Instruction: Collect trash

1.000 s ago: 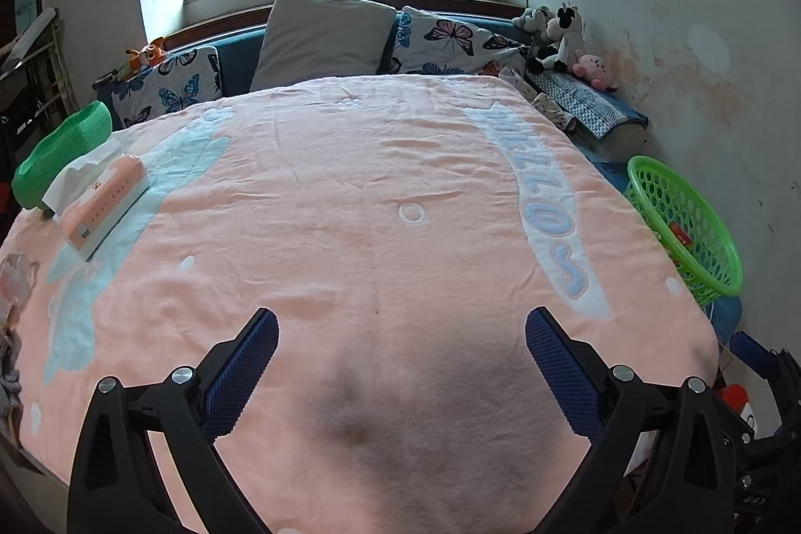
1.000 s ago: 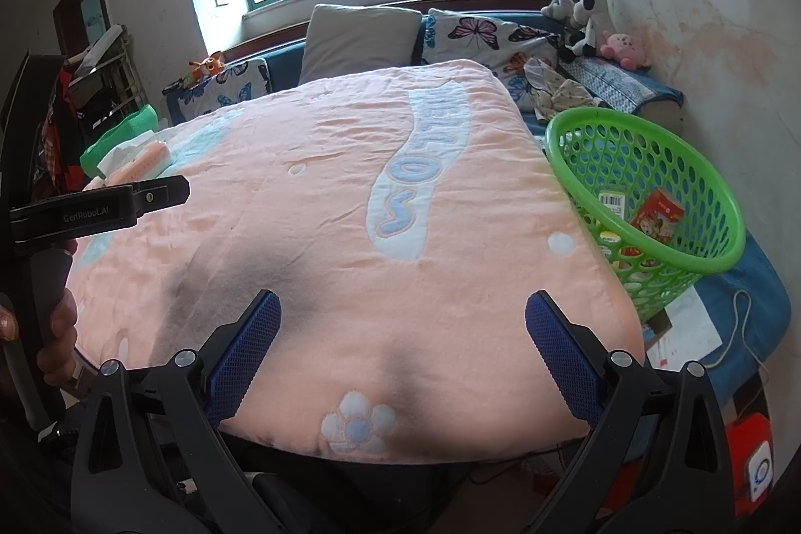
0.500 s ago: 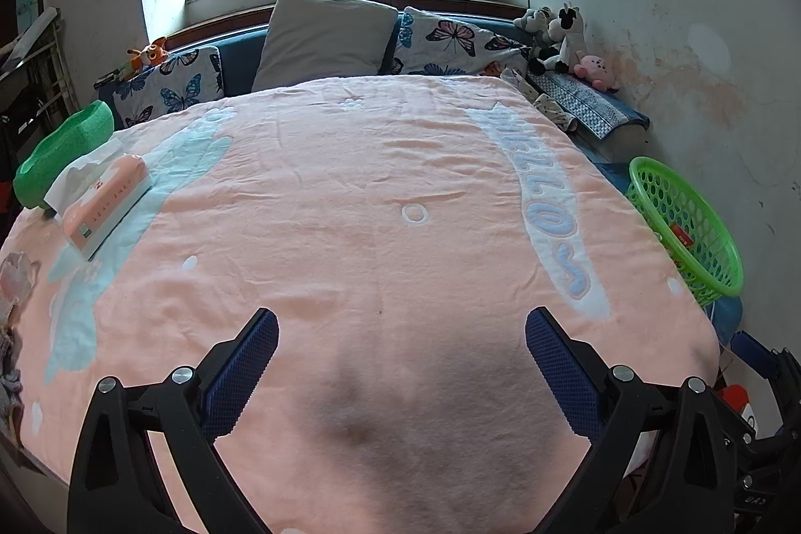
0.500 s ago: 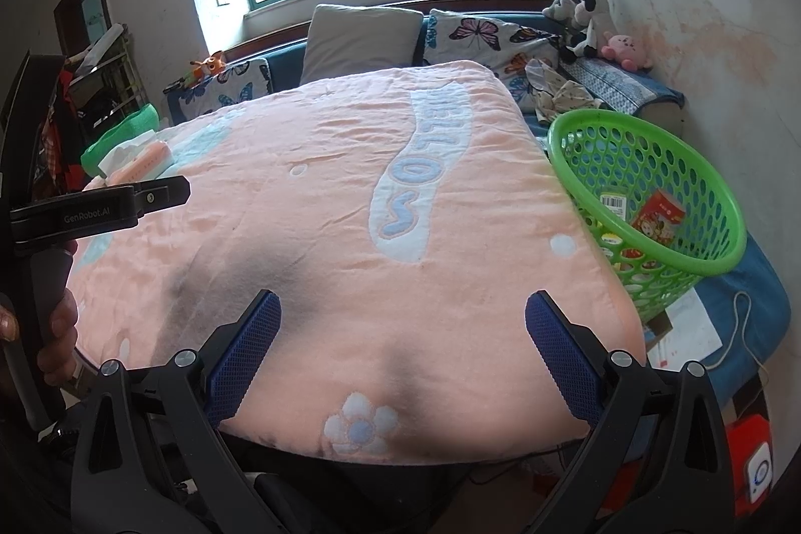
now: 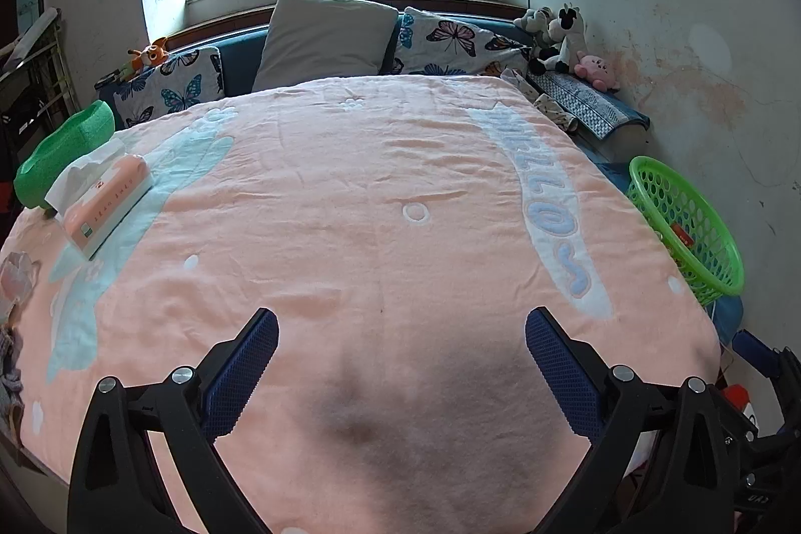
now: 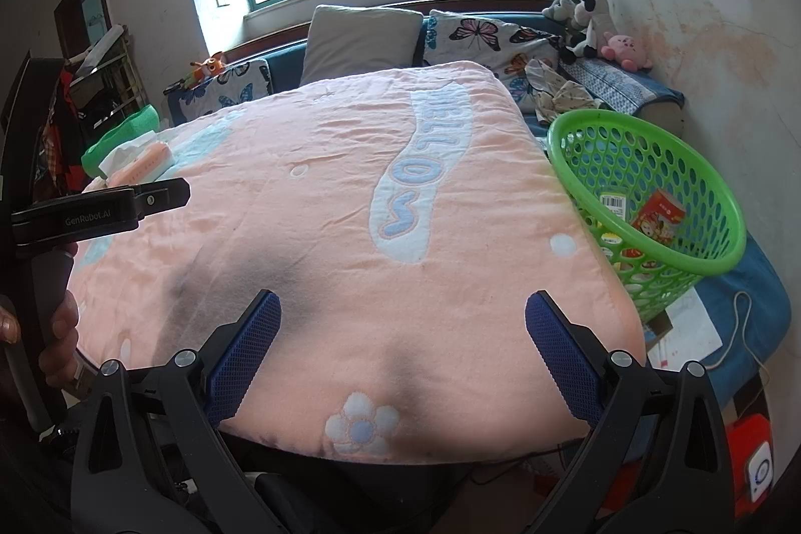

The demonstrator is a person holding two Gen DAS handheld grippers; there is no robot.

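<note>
A green plastic basket (image 6: 646, 203) stands off the right side of the bed and holds a red snack packet (image 6: 658, 213) and other wrappers. It also shows in the left wrist view (image 5: 686, 223). My left gripper (image 5: 400, 359) is open and empty above the near end of the pink blanket (image 5: 375, 208). My right gripper (image 6: 400, 344) is open and empty over the blanket's near edge, left of the basket. The left gripper's body (image 6: 100, 213) shows at the left of the right wrist view.
A pink tissue pack (image 5: 105, 203) and a green cushion (image 5: 60, 153) lie at the bed's left edge. Pillows (image 5: 325, 33) and plush toys (image 5: 565, 33) line the headboard. Crumpled items (image 5: 15, 279) lie at the far left edge. Papers and a cable (image 6: 701, 334) lie on the floor.
Both views have shifted only slightly. Both grippers stay open and empty.
</note>
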